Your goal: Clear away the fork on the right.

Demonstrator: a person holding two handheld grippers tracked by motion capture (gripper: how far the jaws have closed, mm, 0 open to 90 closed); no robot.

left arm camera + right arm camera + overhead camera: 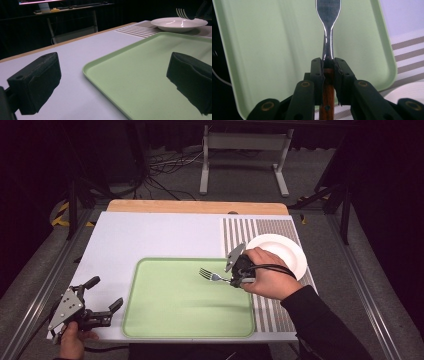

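Right gripper (231, 281): jaws closed tight on the neck of a fork (211, 276), gripping where the metal meets a brown wooden handle; seen close in the right gripper view (328, 65), fork (328, 32) running straight out from the jaws. In the high view it sits at about 3 o'clock of the tray, tines pointing toward 10 o'clock. The right hand (267, 275) wraps the gripper body.

Fork: held above the tray's right half, near its edge; whether the tines touch the tray cannot be told.

Tray (150, 320): pale green, rounded corners, lying flat on the white table surface (145, 232) at the near centre.

Plate (285, 251): white, round, on a striped mat (240, 227) at 2 o'clock of the tray, just beyond the right hand.

Left gripper (105, 299): jaws spread wide, holding nothing, at 8 o'clock of the tray, just off its left edge. In the left gripper view (112, 82) the tray's corner (150, 75) lies between the two pads, the plate (178, 23) far off at 1 o'clock.
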